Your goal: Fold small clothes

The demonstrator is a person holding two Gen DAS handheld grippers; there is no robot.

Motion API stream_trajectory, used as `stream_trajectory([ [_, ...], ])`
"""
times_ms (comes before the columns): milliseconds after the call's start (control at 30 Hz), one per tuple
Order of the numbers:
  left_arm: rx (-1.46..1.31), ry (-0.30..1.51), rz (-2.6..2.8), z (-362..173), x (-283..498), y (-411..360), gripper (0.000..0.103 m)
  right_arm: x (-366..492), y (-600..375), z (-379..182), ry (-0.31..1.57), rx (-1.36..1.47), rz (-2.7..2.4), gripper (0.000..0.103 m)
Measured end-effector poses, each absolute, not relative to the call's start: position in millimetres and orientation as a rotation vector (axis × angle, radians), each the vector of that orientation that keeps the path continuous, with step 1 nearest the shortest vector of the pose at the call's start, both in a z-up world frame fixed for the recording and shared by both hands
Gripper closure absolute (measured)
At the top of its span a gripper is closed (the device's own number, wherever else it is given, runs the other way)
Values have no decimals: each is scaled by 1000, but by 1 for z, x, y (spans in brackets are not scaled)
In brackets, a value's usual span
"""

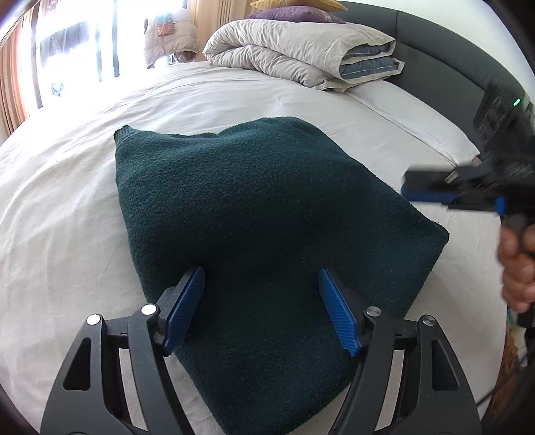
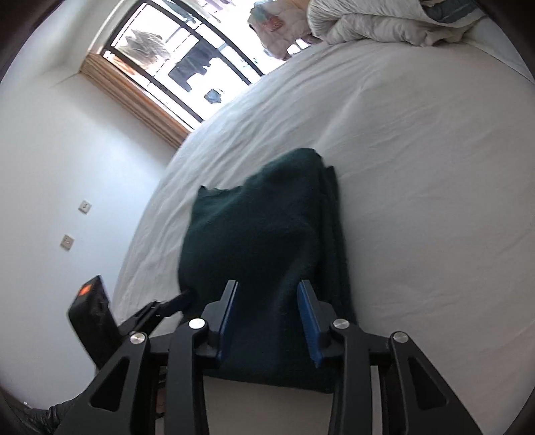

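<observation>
A dark green knitted sweater (image 1: 254,207) lies folded in a thick bundle on the white bed sheet (image 1: 67,207). My left gripper (image 1: 261,270) stands open over the sweater's near end, its blue pads wide apart and pressing on nothing. In the left wrist view my right gripper (image 1: 424,189) is blurred at the sweater's right edge, and a hand (image 1: 516,267) holds it. In the right wrist view the sweater (image 2: 260,234) fills the middle. There my right gripper (image 2: 267,284) is open just above the sweater's near edge, with only cloth showing behind the gap. The left gripper's fingers (image 2: 175,301) reach in from the left.
A folded beige and blue duvet (image 1: 301,50) lies at the head of the bed, with purple and yellow pillows (image 1: 294,13) behind it against the dark headboard (image 1: 431,50). A bright window (image 2: 187,57) and a white wall with sockets (image 2: 83,206) are on the left.
</observation>
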State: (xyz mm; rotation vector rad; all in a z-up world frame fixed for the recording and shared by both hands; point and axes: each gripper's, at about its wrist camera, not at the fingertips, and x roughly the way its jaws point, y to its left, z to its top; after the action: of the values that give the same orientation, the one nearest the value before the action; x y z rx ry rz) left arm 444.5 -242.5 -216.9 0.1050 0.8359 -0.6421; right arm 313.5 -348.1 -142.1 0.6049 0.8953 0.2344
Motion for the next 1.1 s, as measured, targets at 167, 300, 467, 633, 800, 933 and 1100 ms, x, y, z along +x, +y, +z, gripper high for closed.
stream_trajectory([
  [167, 95, 840, -644, -218, 446, -243, 33, 317, -354, -168, 962, 552, 175, 82],
  [300, 90, 835, -646, -217, 445, -241, 33, 313, -355, -166, 954, 512, 155, 89],
  [467, 58, 838, -670, -217, 448, -235, 33, 291, -376, -189, 900, 672, 121, 89],
  [633, 114, 831, -665, -220, 446, -240, 31, 278, -385, -186, 886, 742, 102, 73],
  [800, 125, 824, -653, -221, 445, -246, 30, 275, -348, -129, 801, 559, 107, 74],
  [933, 103, 825, -662, -222, 446, -244, 30, 293, -312, -138, 862, 464, 173, 76],
  [1100, 16, 796, -671, -210, 445, -224, 30, 279, -324, -179, 911, 433, 121, 103],
])
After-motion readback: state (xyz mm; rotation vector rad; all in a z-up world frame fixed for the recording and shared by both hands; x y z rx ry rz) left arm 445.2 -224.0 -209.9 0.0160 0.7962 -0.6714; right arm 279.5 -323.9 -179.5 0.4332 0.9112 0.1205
